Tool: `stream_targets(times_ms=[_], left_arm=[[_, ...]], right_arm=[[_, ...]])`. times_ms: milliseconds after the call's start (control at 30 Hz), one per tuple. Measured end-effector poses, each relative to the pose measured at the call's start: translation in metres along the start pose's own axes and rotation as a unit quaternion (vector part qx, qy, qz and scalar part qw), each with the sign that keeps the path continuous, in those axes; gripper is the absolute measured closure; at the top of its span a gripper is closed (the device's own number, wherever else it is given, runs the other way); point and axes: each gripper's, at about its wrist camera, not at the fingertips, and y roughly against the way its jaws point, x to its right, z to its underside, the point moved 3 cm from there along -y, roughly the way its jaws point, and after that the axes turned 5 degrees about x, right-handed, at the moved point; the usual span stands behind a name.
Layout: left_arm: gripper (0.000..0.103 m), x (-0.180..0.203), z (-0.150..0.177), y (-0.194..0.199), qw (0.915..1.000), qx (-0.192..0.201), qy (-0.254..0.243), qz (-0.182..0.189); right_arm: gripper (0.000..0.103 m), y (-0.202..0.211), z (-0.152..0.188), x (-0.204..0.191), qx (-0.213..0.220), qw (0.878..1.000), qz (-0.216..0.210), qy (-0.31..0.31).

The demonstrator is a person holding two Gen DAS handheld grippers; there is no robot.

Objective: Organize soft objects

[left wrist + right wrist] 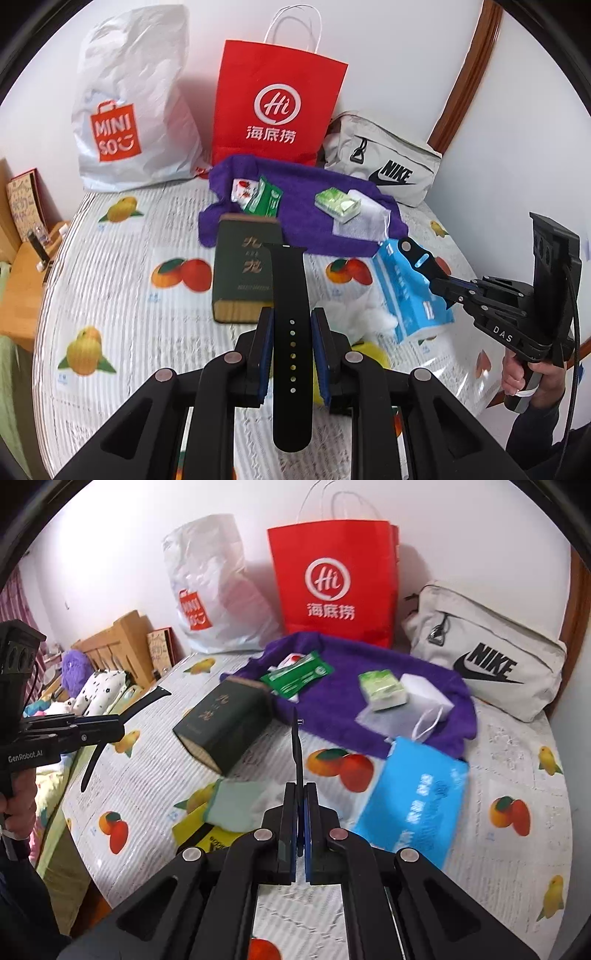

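Observation:
My left gripper (291,325) is shut on a black watch strap with holes (290,295), held flat above the bed. My right gripper (300,801) is shut on a second black strap piece (297,749), seen edge-on; in the left wrist view it (415,254) shows with a blue slot. A purple towel (306,206) lies at the back with a green wipes pack (267,197), a small green tissue pack (338,203) and a white mesh pouch (364,218) on it. A blue tissue pack (413,801) lies right, a pale green cloth (236,801) below.
A dark green box (242,269) lies mid-bed on the fruit-print cover (122,280). A white Miniso bag (129,107), red paper bag (277,103) and grey Nike bag (388,162) stand along the wall. A wooden nightstand (22,280) is at the left.

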Motion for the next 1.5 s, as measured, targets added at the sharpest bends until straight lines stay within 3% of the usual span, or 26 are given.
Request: stream_targets(times_ms=[267, 767, 1133, 1500], left_arm=[[0.084, 0.019, -0.036, -0.023, 0.9998, 0.002, -0.019, 0.007], [0.084, 0.009, -0.096, -0.100, 0.9996, -0.023, -0.017, 0.006], [0.084, -0.005, -0.119, -0.158, 0.9986, -0.052, -0.009, 0.008], [0.084, -0.003, -0.127, -0.195, 0.9974, -0.071, -0.011, 0.012]], right_arm=[[0.100, -0.007, -0.030, 0.032, 0.018, 1.000, 0.009, -0.008], [0.100, -0.074, -0.078, 0.076, 0.002, 1.000, 0.018, -0.020], [0.100, -0.131, -0.082, 0.117, -0.040, 0.996, 0.053, -0.052], [0.100, -0.160, -0.074, 0.127, -0.075, 0.994, 0.050, -0.054]])
